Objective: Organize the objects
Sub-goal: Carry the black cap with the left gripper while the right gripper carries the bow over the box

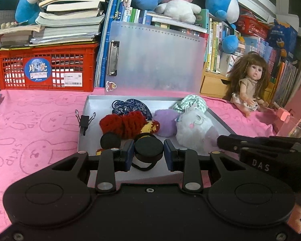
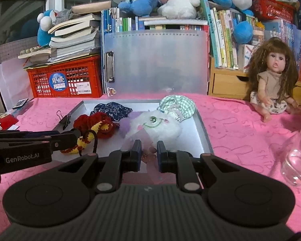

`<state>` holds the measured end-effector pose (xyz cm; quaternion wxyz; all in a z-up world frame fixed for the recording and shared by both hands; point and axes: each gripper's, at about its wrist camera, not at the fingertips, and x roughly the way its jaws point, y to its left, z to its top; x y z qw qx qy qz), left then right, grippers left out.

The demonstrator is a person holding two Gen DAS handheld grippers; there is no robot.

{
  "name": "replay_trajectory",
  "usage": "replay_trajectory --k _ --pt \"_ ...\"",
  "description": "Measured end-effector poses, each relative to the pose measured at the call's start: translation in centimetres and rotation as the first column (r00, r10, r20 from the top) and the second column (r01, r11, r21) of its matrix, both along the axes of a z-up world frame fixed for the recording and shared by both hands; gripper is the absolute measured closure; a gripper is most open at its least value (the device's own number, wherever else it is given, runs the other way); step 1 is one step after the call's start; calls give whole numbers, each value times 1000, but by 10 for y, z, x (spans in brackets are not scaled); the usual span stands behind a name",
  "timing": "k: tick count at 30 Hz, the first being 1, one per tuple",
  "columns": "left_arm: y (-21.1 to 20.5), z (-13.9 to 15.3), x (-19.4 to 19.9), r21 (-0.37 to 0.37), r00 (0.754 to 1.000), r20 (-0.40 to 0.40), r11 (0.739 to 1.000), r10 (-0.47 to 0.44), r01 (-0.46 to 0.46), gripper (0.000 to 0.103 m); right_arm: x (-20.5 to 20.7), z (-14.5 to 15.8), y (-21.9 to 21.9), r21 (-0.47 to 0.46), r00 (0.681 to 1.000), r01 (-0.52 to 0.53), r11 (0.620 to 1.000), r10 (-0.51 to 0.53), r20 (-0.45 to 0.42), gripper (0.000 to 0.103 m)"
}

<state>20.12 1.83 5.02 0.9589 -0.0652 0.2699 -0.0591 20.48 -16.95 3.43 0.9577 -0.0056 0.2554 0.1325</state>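
Here, left gripper (image 1: 148, 153) jaws pinch a round black disc (image 1: 148, 147) over the grey tray (image 1: 220, 120); right gripper (image 2: 149, 156) jaws pressed together.

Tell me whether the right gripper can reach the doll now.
Probably yes: only bare pink cloth lies between the right gripper and the doll; the clear glass stands aside. Its shut jaws would have to open.

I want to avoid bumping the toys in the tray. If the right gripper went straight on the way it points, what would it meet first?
Most likely the fluffy white plush toy with a green embroidered eye lying in the shallow grey metal tray. It sits directly ahead of the right gripper, though the gap is hard to judge.
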Motion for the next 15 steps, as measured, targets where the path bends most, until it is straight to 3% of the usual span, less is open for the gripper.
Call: replay_trajectory --k 15 --pt "0 -26 31 11 999 -45 1000 24 -24 73 32 -21 29 2 994 -61 998 61 -93 84"
